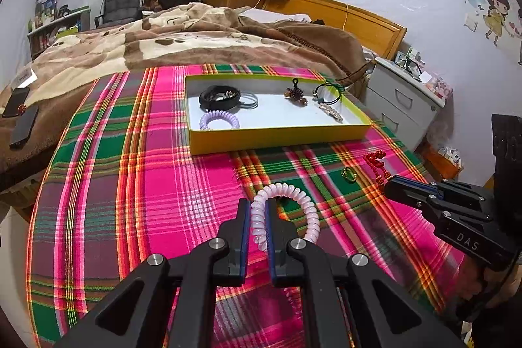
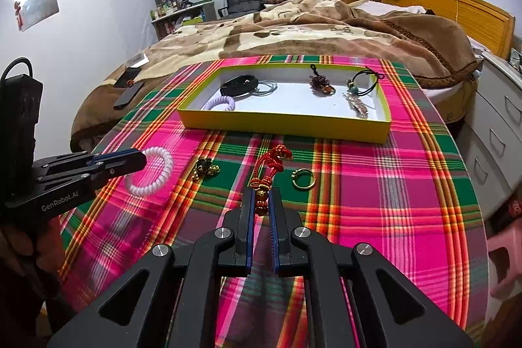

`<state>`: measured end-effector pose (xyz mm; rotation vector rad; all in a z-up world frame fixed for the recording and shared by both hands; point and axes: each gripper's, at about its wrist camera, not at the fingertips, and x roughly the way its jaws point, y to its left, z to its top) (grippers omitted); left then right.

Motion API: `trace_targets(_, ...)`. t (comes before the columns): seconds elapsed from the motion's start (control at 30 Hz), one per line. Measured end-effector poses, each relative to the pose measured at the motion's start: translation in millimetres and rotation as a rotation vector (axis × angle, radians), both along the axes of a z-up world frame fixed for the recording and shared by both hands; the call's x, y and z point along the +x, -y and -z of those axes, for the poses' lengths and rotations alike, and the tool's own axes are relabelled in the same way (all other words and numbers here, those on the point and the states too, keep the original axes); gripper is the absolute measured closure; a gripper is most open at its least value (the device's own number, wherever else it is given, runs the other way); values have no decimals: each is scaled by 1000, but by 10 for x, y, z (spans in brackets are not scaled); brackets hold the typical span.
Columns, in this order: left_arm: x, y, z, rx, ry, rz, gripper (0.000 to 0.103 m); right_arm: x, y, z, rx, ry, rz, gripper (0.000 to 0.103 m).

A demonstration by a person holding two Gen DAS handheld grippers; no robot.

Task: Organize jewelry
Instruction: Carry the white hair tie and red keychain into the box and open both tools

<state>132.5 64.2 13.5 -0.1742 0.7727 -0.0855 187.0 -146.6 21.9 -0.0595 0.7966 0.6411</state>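
Observation:
My left gripper (image 1: 259, 211) is shut on a pale pink spiral hair tie (image 1: 303, 201), which rests on the plaid cloth; it also shows in the right wrist view (image 2: 153, 172). My right gripper (image 2: 261, 201) is shut on the beaded end of a red knotted cord charm (image 2: 270, 165), whose knot lies ahead on the cloth. A gold ring (image 2: 303, 178) and a small dark charm with gold bells (image 2: 205, 168) lie loose nearby. The yellow tray (image 2: 284, 123) holds a purple spiral tie (image 2: 222, 103), a black band (image 2: 239, 85), a brown beaded piece (image 2: 321, 83) and more.
The table with the plaid cloth (image 1: 137, 185) stands against a bed with a brown blanket (image 1: 163, 44). Two phones (image 1: 23, 119) lie on the bed at left. A white drawer unit (image 1: 404, 100) stands at right. A pink stool (image 2: 505, 253) is at the right edge.

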Motion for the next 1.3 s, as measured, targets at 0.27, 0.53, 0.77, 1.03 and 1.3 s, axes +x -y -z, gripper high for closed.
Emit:
trace_targets(0.27, 46, 75, -159, 14, 32, 11, 94, 50, 88, -102, 11, 19, 29, 95)
trace_targets(0.53, 255, 172, -287, 44, 54, 41, 94, 235, 93, -226, 4, 46, 46, 95)
trace_targets(0.77, 549, 161, -362, 55, 64, 52, 94, 470, 61, -299, 1, 62, 56, 95)
trace_targets(1.03, 886, 148, -359, 66, 62, 55, 94, 783, 17, -278, -1, 51, 67, 95)
trace_targets(1.3, 1284, 164, -309, 76, 62, 69, 94, 1092, -50, -188, -18, 29, 78, 95)
